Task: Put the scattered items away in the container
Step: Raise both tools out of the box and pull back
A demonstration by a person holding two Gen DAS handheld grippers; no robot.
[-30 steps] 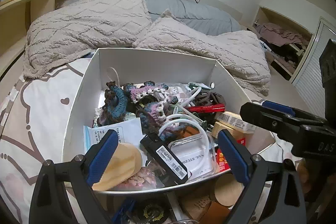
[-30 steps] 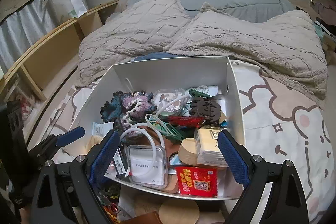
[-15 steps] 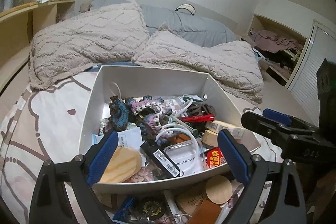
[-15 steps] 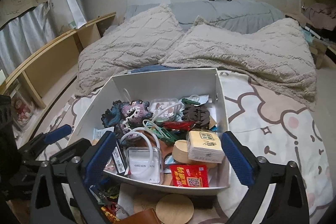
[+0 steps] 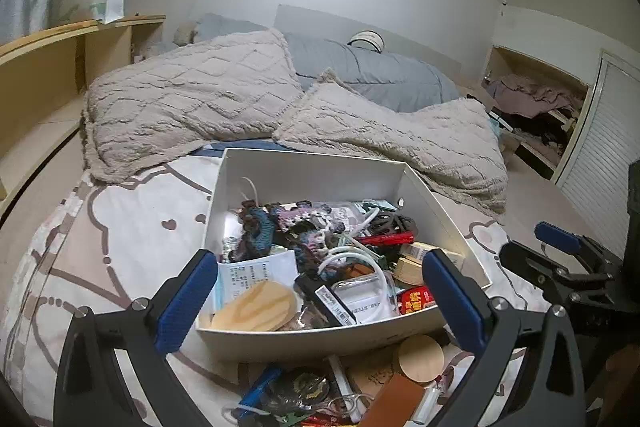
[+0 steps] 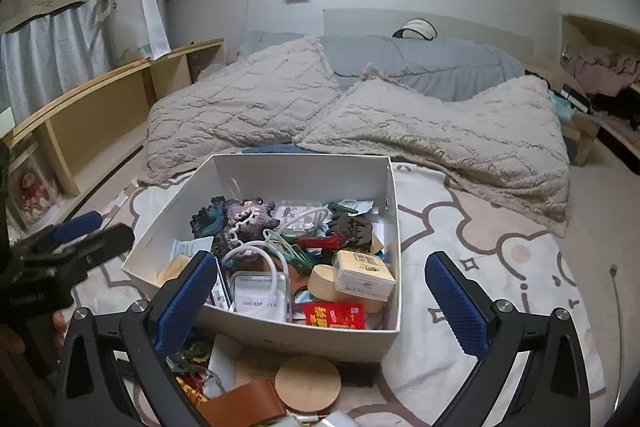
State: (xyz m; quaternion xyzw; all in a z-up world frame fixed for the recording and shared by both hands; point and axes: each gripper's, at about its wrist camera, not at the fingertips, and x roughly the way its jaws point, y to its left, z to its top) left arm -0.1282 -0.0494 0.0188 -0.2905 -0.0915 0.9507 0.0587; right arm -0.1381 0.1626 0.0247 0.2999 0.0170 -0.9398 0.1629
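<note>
While both grippers hang over the near end of the bed, neither holds anything: left gripper [image 5: 320, 291] has its blue-padded jaws opening, wide apart, w/ only the near part of the box showing in the gap and no pad pressing on it; right gripper [image 6: 320, 291] is likewise opening, jaws spread, nothing clamped. White box [image 5: 316, 173] sits on the patterned bedspread [image 5: 132, 227], open top, already crowded w/ stuff: crocheted blue/purple piece [image 5: 260, 227] toward the back left, red pen-like stick [image 5: 386, 238] mid-right, white cable loop [image 6: 256, 257] on a clear plastic case [image 6: 260, 297], black barcode-labelled bar [image 5: 326, 297], wooden oval [image 5: 256, 307] at the near-left corner, red snack packet [image 6: 334, 315] at the near wall, tan printed box [image 6: 362, 273] leaning on a round wooden block [image 6: 320, 283], dark hair claw [image 6: 352, 227] further back. Several items lie outside, just in front of the box's near wall: round wooden coaster [image 6: 308, 383], brown leather piece [image 6: 244, 407], a dark round badge-type thing [image 5: 306, 385], plus small bits too jumbled to ID. Two beige textured pillows [image 5: 192, 99] lie beyond the box, grey duvet [image 5: 368, 71] behind them. Each gripper shows at the edge of the other's view, well apart.
</note>
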